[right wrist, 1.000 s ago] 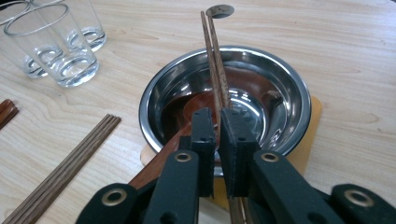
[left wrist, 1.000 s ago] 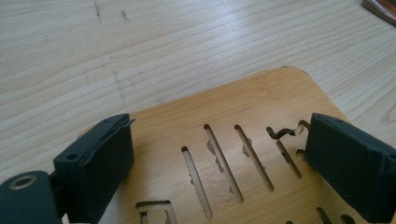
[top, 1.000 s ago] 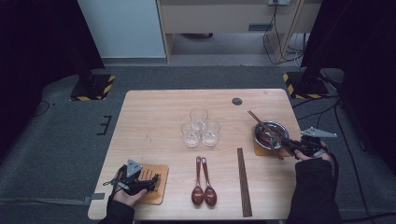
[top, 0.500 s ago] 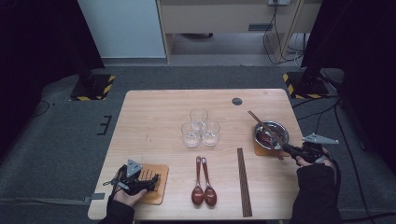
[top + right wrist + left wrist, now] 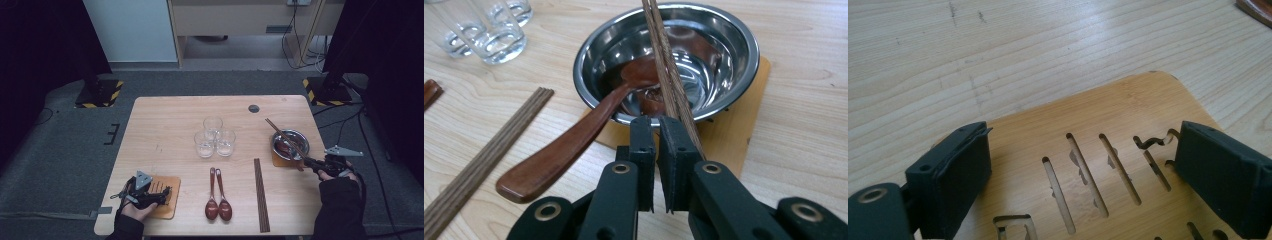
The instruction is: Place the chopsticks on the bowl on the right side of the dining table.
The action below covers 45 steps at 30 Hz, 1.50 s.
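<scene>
Right hand-held gripper (image 5: 655, 125) at the right edge of the table (image 5: 165, 125), jaws together just in front of a steel bowl (image 5: 724, 45). A pair of chopsticks (image 5: 666, 65) across that bowl, near ends passing along the outer side of one jaw; whether actually pinched, cannot tell. Bowl on a small wooden coaster (image 5: 744, 130), a brown spoon (image 5: 569, 145) leaning inside with its handle out over the rim toward the gripper.

Left hand-held gripper (image 5: 1083, 175) at the near left corner of the table, jaws apart, straddling a slotted wooden coaster (image 5: 1108, 115) without pressing on it.

Between the two hands: two more brown spoons (image 5: 218, 197) side by side near the front edge, a second pair of chopsticks (image 5: 261, 192) lying lengthwise just to their right, three clear glasses (image 5: 214, 136) clustered at the middle. A small dark round disc (image 5: 254, 108) near the far edge.
</scene>
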Each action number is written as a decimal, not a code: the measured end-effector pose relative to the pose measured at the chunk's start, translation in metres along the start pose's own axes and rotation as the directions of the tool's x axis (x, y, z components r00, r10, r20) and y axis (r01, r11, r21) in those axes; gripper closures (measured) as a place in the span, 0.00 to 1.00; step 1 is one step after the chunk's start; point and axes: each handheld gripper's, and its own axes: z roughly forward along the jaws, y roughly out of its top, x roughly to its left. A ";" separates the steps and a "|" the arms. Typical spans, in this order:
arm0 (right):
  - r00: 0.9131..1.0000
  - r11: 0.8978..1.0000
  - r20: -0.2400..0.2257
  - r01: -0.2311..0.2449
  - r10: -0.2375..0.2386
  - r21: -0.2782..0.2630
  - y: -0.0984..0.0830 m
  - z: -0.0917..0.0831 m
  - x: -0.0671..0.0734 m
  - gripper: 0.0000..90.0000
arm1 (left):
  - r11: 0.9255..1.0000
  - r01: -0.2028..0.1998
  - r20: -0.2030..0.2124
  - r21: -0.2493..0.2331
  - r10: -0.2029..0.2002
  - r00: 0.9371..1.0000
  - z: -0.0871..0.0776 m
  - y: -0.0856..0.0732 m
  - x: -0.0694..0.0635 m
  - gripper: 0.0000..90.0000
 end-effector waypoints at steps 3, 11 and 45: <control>1.000 1.000 0.009 -0.009 0.009 0.006 -0.001 -0.001 -0.001 0.93 | 1.000 0.000 0.000 0.000 0.000 1.000 0.000 0.000 0.000 0.08; 0.999 1.000 0.043 -0.023 0.023 -0.002 0.000 -0.004 -0.004 0.88 | 1.000 0.000 0.000 0.000 0.000 1.000 0.000 0.000 0.000 0.08; 0.992 0.998 0.120 -0.032 0.039 -0.060 0.003 -0.002 -0.013 0.69 | 1.000 0.000 0.000 0.000 0.000 1.000 0.000 0.000 0.000 0.08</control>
